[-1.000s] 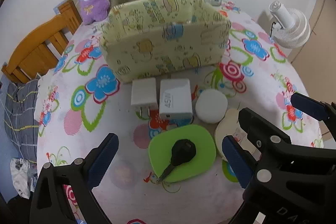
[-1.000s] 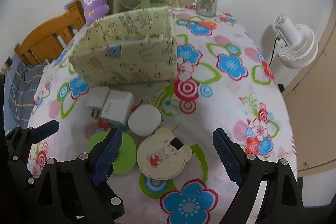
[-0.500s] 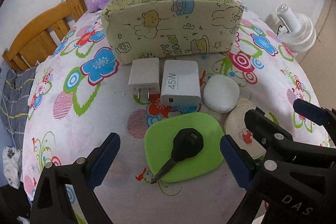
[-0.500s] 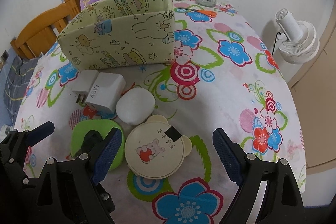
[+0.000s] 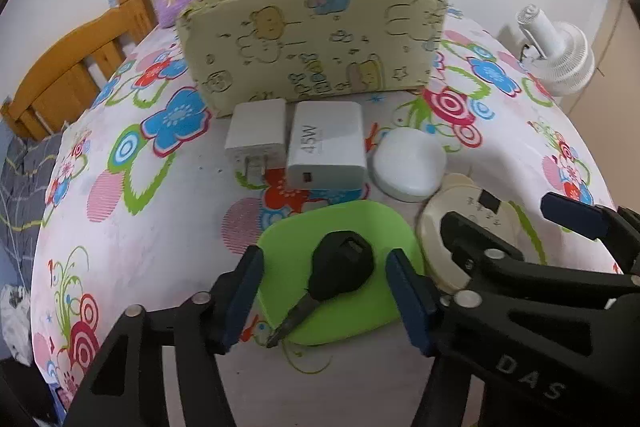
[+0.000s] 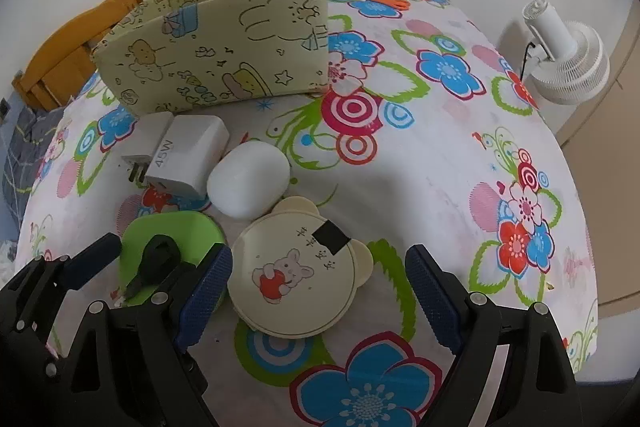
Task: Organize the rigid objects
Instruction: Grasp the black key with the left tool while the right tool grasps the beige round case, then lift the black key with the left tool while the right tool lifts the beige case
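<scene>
- Here, the left gripper point(image 5: 324, 287) straddles the black car key point(image 5: 340, 269) on the green pad point(image 5: 380, 223), jaws apart, not clenched.
- The right gripper point(image 6: 320, 291) gapes around the cream bear-eared mirror point(image 6: 292, 279).

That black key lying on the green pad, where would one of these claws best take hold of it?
Probably the thick black head of the key, pinched across its two sides from above. The head is bulky, while the thin metal blade lies flat on the green pad with little to grip. The left claw is open, with one finger on each side of the head.
</scene>
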Demonstrator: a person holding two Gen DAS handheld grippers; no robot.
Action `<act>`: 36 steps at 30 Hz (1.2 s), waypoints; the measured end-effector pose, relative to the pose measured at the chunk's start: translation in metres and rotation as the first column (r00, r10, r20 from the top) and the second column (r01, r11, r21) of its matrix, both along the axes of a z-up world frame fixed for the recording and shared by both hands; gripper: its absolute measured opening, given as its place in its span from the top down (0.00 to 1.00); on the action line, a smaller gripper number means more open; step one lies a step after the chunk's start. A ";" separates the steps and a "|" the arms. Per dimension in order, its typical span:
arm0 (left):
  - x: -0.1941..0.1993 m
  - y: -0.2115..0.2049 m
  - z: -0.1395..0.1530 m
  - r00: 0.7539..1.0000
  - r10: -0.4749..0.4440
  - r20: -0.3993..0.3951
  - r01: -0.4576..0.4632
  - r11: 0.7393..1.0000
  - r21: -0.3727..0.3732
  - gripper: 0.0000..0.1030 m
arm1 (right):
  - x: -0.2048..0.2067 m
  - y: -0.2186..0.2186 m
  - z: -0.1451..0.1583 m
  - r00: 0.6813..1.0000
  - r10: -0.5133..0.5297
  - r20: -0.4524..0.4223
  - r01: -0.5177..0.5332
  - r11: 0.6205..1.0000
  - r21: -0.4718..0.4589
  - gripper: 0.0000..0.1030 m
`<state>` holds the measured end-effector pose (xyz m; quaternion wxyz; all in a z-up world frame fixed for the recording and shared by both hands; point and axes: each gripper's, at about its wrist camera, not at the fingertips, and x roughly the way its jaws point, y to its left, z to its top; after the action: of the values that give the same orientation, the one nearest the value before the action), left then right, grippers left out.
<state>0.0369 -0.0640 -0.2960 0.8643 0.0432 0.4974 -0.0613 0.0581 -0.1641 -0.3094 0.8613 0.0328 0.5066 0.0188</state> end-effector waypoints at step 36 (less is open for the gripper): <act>0.008 -0.003 0.002 0.999 -0.018 -0.044 0.017 0.999 -0.027 0.69 | 0.027 -0.007 -0.024 0.975 -0.183 -0.126 0.178 0.983 -0.048 0.07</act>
<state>0.0451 -0.0670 -0.2942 0.8528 0.0345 0.5153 -0.0767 0.0856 -0.1712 -0.3332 0.8252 0.0643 0.5567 -0.0708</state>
